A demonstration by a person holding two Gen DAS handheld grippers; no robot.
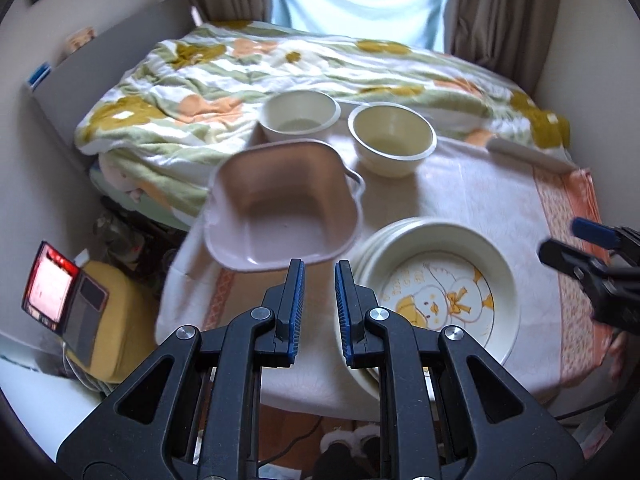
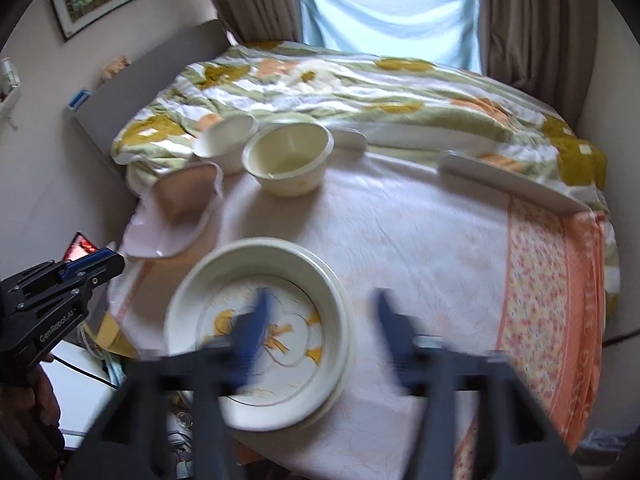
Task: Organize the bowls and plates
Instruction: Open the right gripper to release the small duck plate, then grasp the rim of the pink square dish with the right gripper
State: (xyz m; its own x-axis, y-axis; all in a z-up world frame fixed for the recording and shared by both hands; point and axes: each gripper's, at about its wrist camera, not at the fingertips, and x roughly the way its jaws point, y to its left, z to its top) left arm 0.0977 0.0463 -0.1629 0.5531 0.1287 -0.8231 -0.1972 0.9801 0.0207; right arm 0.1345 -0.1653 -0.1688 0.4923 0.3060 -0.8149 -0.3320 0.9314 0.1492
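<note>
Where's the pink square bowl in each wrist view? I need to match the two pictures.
Left wrist: pink square bowl centre-left, just beyond the left gripper.
Right wrist: pink square bowl at left, tilted.
Shared landmark: chick-print plate stack, beside the bowl, nearer the cameras.

Pale pink square bowl [image 1: 280, 216]. Two cream round bowls [image 1: 392, 136], plain inside. Cream plates [image 1: 440, 288] in a stack, top one printed with yellow chicks and an orange bow. White tablecloth [image 1: 480, 196] with an orange floral border. Blanket [image 1: 200, 92] in white, sage green, mustard and peach flowers. Black grippers with blue pads [image 1: 297, 308]. Pale blue curtain [image 2: 384, 12] between taupe drapes.
</note>
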